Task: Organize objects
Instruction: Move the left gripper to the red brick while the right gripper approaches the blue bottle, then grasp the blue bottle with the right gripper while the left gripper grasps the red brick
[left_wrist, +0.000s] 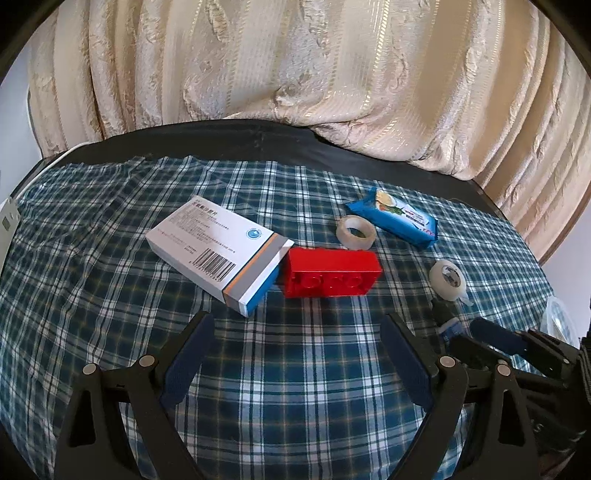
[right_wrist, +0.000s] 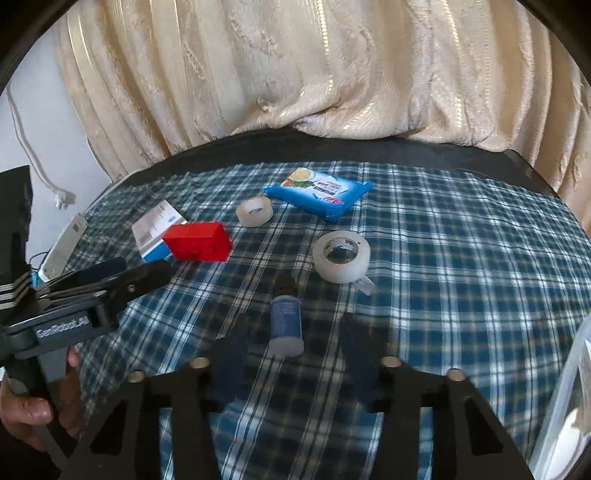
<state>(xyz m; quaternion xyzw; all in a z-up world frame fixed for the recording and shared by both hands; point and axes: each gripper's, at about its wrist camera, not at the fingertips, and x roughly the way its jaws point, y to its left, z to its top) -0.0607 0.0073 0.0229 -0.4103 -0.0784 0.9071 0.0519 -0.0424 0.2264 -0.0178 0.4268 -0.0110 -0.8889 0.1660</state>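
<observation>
Small bottle (right_wrist: 285, 325) lies between the right gripper's (right_wrist: 291, 350) spread fingers.

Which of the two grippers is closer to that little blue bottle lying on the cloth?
The right gripper: the little blue bottle lies between its open fingers. The left gripper, also open, hangs off to the bottle's left, facing the red brick.

A white medicine box (left_wrist: 218, 254) lies flat, touching a red brick (left_wrist: 332, 272). Two tape rolls (right_wrist: 341, 256), a blue packet (right_wrist: 317, 194) and a small bottle (right_wrist: 285, 321) lie nearby.
</observation>
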